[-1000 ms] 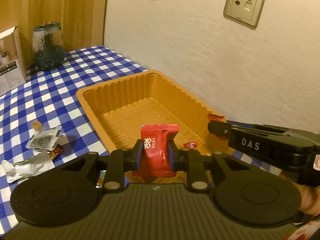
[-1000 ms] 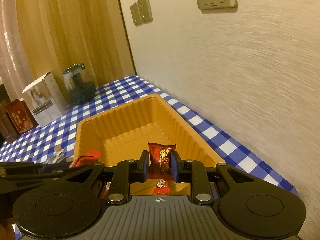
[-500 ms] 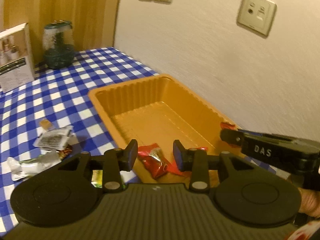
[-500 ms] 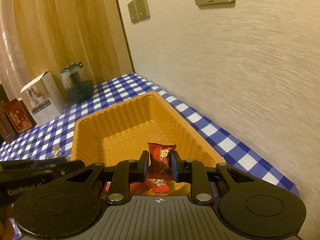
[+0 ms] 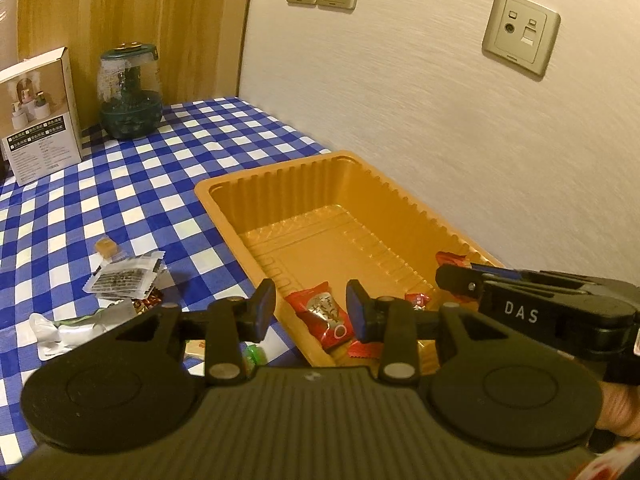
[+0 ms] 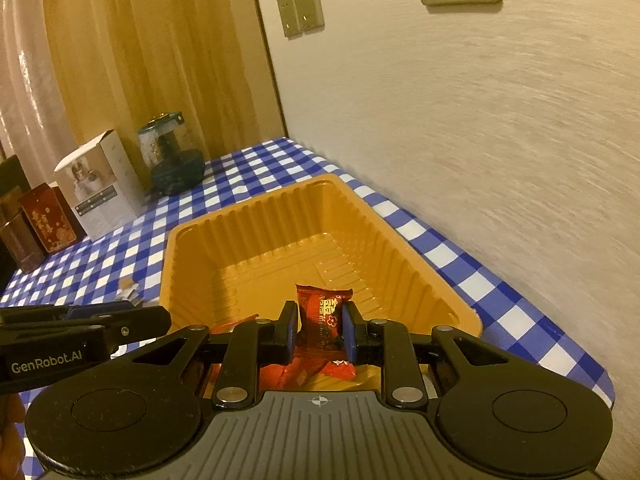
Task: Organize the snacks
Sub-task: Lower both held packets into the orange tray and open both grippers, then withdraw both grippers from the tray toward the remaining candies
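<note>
A: Snacks: where do they lie, and what do the tongs hold?

B: One red packet lies flat on the floor of the orange tray, at its near end. The left tongs hang above it with the jaws apart; nothing is between the pads and neither pad touches the packet. The right tongs are closed on a second red packet, held upright over the near end of the tray. More red wrappers lie under it, largely hidden by the tongs' body.

A: What remains outside the tray?

B: A loose cluster on the checked bench, left of the tray: a clear sachet with dark print, a small tan cube just beyond it, and a pale crumpled wrapper nearer the camera. A green piece and a yellowish one beside it are mostly covered by the left tongs; what they are cannot be made out.

A: What is cut off or unclear?

B: The tray's near rim is hidden in both views. The right tongs cross the left view's right side, with only a red corner showing at their tip. A hand is cut by the frame edge. At the bench's far end stand a glass jar and a white box, its print unreadable.
</note>
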`<action>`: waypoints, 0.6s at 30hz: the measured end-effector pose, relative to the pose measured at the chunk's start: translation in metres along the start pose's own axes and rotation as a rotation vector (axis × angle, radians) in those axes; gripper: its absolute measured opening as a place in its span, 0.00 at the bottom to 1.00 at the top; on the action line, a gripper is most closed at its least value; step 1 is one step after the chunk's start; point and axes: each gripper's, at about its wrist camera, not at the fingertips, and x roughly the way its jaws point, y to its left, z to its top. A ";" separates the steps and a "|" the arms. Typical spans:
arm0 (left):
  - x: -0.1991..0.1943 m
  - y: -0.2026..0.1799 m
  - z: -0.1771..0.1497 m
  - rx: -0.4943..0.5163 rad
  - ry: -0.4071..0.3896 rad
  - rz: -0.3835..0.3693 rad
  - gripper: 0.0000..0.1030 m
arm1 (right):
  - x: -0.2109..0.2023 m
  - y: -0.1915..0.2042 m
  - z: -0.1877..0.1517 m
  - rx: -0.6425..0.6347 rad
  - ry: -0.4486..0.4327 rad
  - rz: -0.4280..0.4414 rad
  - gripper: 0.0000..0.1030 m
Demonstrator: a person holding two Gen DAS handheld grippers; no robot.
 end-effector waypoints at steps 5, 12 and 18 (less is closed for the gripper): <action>0.000 0.001 0.000 -0.004 0.001 0.005 0.34 | 0.001 0.001 0.000 0.005 -0.006 0.016 0.23; -0.001 0.006 -0.002 -0.008 0.002 0.012 0.34 | 0.001 -0.003 0.001 0.034 -0.015 0.003 0.51; -0.002 0.007 -0.003 -0.009 0.002 0.015 0.34 | 0.001 -0.004 0.001 0.035 -0.013 0.004 0.51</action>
